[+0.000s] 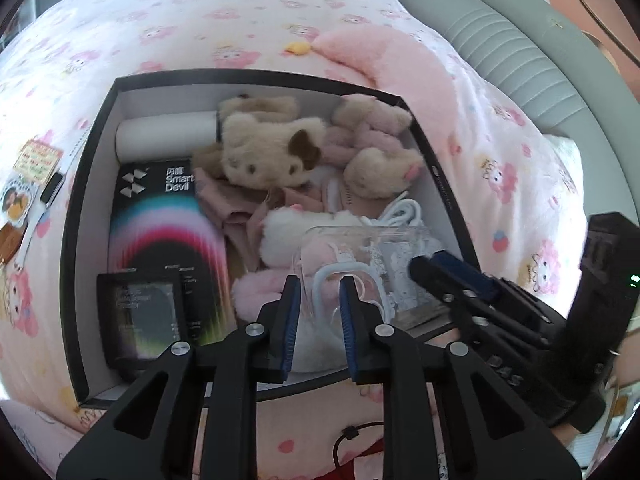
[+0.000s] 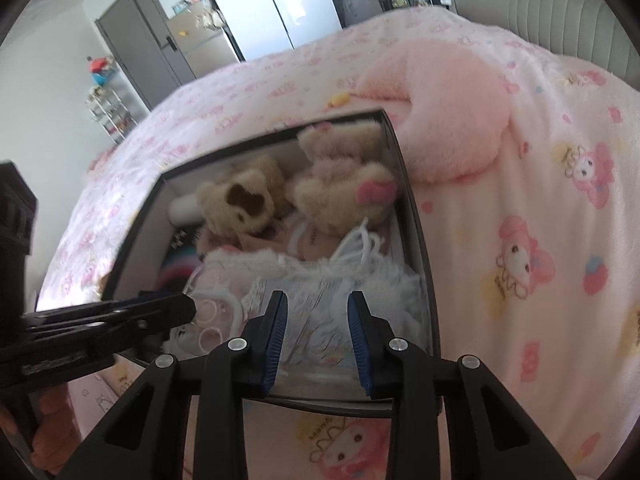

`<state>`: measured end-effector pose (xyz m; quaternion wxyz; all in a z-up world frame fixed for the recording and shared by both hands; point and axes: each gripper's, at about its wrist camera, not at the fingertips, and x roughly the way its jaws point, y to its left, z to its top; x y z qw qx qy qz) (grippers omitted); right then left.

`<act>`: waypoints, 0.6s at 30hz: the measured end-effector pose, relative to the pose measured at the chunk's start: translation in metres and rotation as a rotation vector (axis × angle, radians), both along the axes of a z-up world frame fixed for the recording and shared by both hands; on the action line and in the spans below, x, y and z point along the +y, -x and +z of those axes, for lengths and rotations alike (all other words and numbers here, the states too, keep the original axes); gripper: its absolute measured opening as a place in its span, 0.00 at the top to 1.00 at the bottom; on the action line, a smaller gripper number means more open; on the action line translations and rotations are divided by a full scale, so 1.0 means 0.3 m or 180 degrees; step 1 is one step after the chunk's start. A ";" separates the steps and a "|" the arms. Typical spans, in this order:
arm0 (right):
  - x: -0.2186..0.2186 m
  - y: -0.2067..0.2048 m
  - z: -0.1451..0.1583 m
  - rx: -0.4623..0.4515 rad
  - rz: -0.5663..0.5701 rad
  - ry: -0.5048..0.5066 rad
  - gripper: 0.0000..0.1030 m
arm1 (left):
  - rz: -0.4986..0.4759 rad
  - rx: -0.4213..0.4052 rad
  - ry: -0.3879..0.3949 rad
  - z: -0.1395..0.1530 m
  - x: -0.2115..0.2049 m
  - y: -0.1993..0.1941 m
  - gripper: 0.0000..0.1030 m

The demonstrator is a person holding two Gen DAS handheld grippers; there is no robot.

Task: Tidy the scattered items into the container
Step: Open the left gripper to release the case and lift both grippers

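A: Nearest first. What sits at the left claw (image 1: pixel 319 300)?

B: Its jaws stand narrow, over the near end of the box (image 1: pixel 72 248). Between them shows a white loop of the clear pouch (image 1: pixel 360 256), but I cannot tell whether the pads press on it or only frame it.

A: And the right claw (image 2: pixel 318 320)?

B: Partly open, hanging over the same pouch; nothing looks pinched. In the left view its tips are blurred and the rest is cut off at the frame's edge.

A: What is hard to read in the box?

B: The pouch is glossy and see-through, so its contents blur together. A dark small box (image 1: pixel 140 320) lies left of the left claw, its print unreadable. Beyond it lies a flat black pack (image 1: pixel 160 216) with rainbow stripes.

A: Room to move?

B: Little. The box is crowded, its black rim close around both claws; only a strip of white wall shows.

A: Farther on?

B: A white fluffy toy (image 1: pixel 288 228), a white cable (image 1: pixel 400 210), then fuzzy tan plush toys (image 1: pixel 272 152) and a white roll (image 1: pixel 168 136) at the far wall. Past the rim, the bed (image 1: pixel 160 32) in pink print, with a pink plush cushion (image 1: pixel 392 64).
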<state>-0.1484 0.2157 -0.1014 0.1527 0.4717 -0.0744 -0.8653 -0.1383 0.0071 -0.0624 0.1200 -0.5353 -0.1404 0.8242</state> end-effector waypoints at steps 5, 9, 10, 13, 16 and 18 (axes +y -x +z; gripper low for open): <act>-0.001 0.000 -0.010 -0.0020 -0.0011 -0.0050 0.73 | 0.0183 0.0036 -0.0228 -0.012 -0.048 0.001 0.83; 0.001 0.003 -0.011 -0.0030 -0.0052 -0.0061 0.73 | 0.0101 0.0003 -0.0139 -0.030 -0.008 0.002 0.83; 0.006 0.004 -0.009 -0.0034 -0.0080 -0.0039 0.73 | 0.0103 0.0021 -0.0115 -0.027 -0.002 0.002 0.83; 0.013 -0.007 0.017 0.0085 -0.0084 0.0044 0.73 | 0.0072 0.0011 -0.0102 -0.025 -0.003 0.008 0.83; 0.002 -0.002 0.009 0.0041 -0.0019 0.0075 0.73 | 0.0108 0.0006 -0.0140 -0.018 -0.031 0.004 0.83; -0.008 0.002 -0.010 -0.0008 -0.0036 -0.0061 0.73 | 0.0156 0.0158 -0.0113 0.004 -0.043 -0.010 0.83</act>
